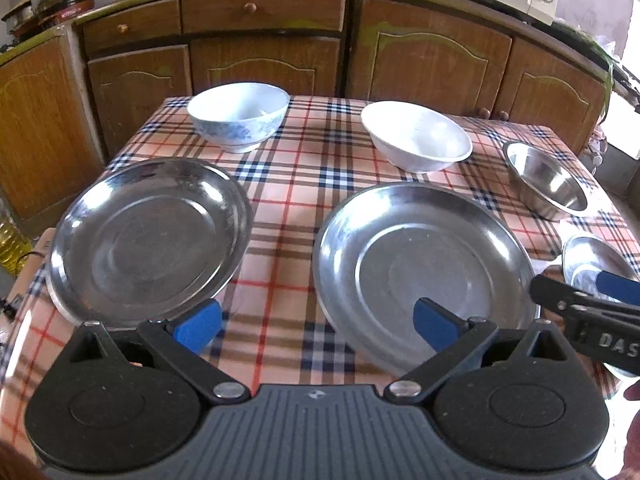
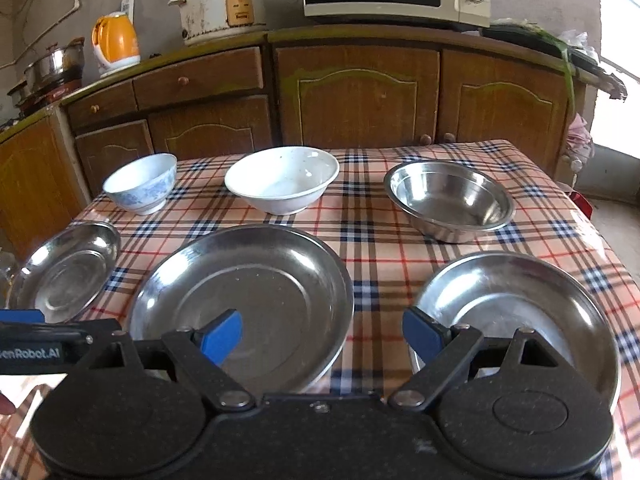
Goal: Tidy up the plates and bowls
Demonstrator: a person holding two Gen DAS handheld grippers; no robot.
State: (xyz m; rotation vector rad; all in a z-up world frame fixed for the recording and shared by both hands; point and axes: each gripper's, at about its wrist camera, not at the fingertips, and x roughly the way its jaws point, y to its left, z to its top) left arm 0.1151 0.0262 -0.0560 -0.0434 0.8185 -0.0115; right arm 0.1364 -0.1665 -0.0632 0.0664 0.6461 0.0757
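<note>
Wooden cabinets back a checked surface. Left wrist view: the left gripper hangs released — one steel plate ahead-left, another ahead-right, two white bowls beyond. Right wrist view: the right gripper also gapes, empty, between two plates — a steel bowl beyond-right.

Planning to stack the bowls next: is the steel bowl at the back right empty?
Empty. The right wrist view looks straight into the steel bowl, and only its bare shiny inside shows.
</note>
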